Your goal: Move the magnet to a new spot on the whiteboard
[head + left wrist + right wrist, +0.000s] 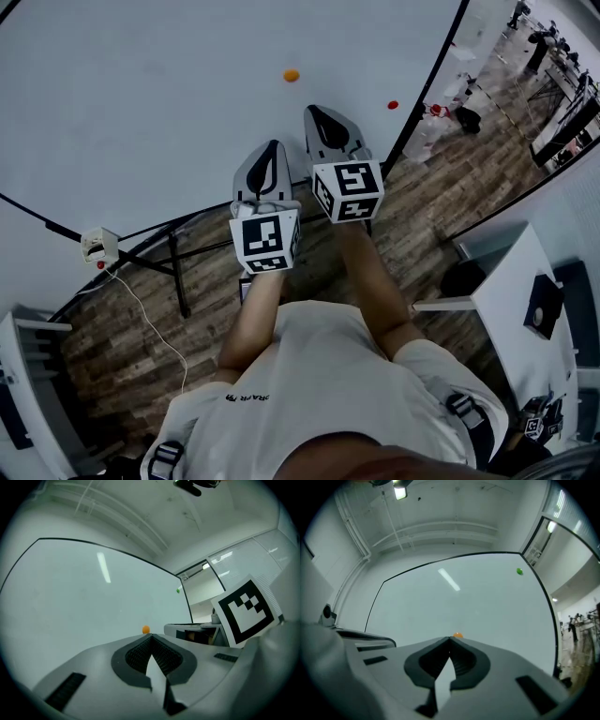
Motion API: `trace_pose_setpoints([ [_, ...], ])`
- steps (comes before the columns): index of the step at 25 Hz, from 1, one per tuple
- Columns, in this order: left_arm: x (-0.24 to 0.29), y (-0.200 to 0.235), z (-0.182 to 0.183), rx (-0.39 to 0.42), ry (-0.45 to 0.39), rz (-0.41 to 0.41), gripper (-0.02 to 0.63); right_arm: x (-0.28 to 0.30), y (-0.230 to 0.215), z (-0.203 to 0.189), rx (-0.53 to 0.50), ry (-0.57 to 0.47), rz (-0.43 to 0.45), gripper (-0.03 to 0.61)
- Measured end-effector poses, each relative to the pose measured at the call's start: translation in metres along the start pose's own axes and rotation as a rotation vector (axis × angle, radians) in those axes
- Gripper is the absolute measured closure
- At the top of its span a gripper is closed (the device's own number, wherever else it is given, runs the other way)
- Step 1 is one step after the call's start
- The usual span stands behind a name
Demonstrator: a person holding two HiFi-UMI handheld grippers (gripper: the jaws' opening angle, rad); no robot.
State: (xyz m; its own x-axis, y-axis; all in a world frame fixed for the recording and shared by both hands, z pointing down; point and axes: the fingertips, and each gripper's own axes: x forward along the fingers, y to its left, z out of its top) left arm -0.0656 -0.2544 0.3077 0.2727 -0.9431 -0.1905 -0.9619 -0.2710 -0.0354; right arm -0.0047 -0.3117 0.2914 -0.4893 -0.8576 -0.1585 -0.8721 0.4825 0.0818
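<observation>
A small orange magnet (292,75) sticks to the big whiteboard (141,103), apart from both grippers. My right gripper (312,111) is shut and holds nothing; its tips are a short way below and right of the magnet. From the right gripper view the magnet (458,635) peeks just over the closed tips (450,639). My left gripper (273,144) is lower and left of the right one, shut and holding nothing. The left gripper view shows the magnet (146,629) just past its closed tips (151,636).
A red magnet (393,105) sits near the board's right edge, and a green magnet (519,572) is high on the board. The board's black stand (178,267) rests on wooden floor. A white box (98,246) is clipped at left. A white table (506,281) stands at right.
</observation>
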Motion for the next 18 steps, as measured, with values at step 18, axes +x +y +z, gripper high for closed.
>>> trace_pose_setpoints([
  [18, -0.006, -0.008, 0.002, 0.012, 0.007, -0.013, 0.611, -0.034, 0.013, -0.003, 0.024, -0.001, 0.043, 0.565],
])
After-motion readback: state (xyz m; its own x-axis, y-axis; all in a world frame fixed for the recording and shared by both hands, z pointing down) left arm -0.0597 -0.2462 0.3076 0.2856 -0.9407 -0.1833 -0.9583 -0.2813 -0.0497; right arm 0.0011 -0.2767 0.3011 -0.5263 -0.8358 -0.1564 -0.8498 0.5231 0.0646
